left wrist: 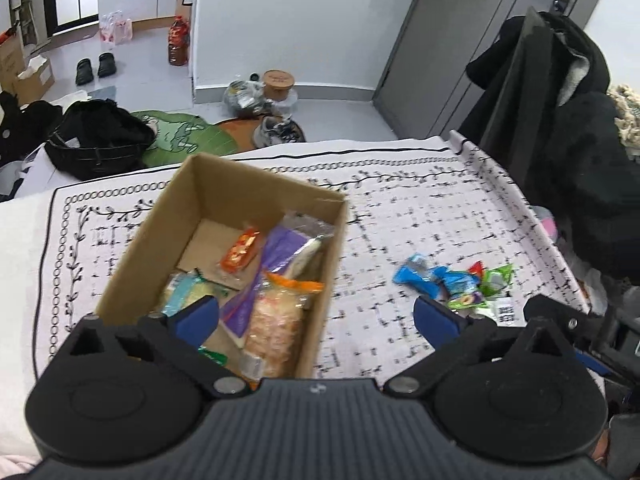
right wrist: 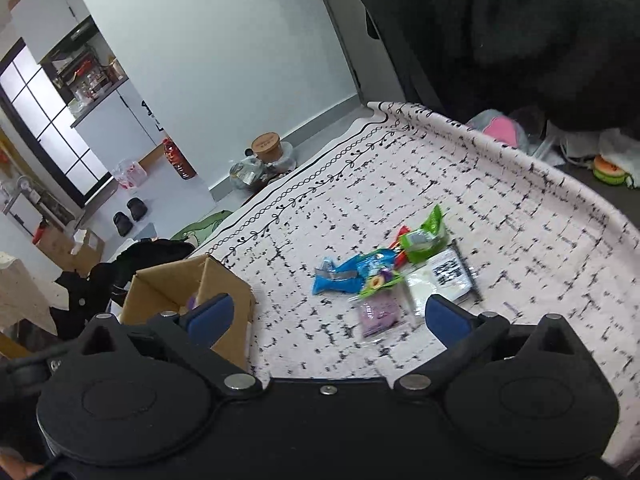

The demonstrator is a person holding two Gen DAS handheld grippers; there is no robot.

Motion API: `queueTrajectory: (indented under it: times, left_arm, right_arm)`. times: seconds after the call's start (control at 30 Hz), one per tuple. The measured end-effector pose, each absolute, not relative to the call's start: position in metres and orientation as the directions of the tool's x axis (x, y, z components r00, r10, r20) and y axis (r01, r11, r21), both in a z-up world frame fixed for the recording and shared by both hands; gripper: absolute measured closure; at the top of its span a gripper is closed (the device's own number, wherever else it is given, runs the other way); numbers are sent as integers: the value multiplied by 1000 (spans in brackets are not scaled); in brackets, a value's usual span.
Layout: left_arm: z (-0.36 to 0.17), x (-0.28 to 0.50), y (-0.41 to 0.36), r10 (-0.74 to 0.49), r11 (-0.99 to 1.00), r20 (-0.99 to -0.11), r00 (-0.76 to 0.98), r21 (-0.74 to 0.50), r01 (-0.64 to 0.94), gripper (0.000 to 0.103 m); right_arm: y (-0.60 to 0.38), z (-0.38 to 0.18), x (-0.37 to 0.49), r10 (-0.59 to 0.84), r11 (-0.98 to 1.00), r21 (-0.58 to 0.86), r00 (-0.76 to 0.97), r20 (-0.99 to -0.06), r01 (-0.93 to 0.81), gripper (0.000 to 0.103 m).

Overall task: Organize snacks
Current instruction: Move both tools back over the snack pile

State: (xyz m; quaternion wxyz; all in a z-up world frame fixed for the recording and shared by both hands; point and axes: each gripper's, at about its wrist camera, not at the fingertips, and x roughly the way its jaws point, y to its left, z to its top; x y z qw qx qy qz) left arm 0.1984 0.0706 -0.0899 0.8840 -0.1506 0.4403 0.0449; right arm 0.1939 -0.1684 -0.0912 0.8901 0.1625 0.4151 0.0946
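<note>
An open cardboard box [left wrist: 168, 216] stands on the patterned tablecloth [left wrist: 400, 208] and holds several snack packets, among them an orange one [left wrist: 240, 250] and a purple one [left wrist: 280, 248]. My left gripper [left wrist: 316, 316] is open and empty above the box's near right corner. A pile of loose snacks lies to the right: blue packets [left wrist: 432, 278], green ones [left wrist: 496, 280]. In the right wrist view my right gripper [right wrist: 328, 314] is open and empty just before that pile: blue packet [right wrist: 348, 276], green packet [right wrist: 426, 236], purple packet [right wrist: 380, 312], white packet [right wrist: 448, 276]. The box [right wrist: 224, 292] is at its left.
A chair draped with black clothes [left wrist: 560, 120] stands at the table's far right corner. Beyond the table's far edge, the floor holds a black bag [left wrist: 100, 136], shoes [left wrist: 278, 132], a green mat [left wrist: 180, 136] and a red bottle [left wrist: 178, 40].
</note>
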Motion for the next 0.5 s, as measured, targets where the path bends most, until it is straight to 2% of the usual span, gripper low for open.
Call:
queueTrajectory:
  times: [0.2,0.5]
  left_arm:
    - [-83,201,49,-121,950,-774,622,-273,-154,0]
    - [-84,210,19,-156,950,-769,620,-289,-119,0]
  right_arm:
    - [-188,-90,192,285,935,354,648,-706,-26,0]
    - [-222,-97,198,228,945,326,634,-739,41,0]
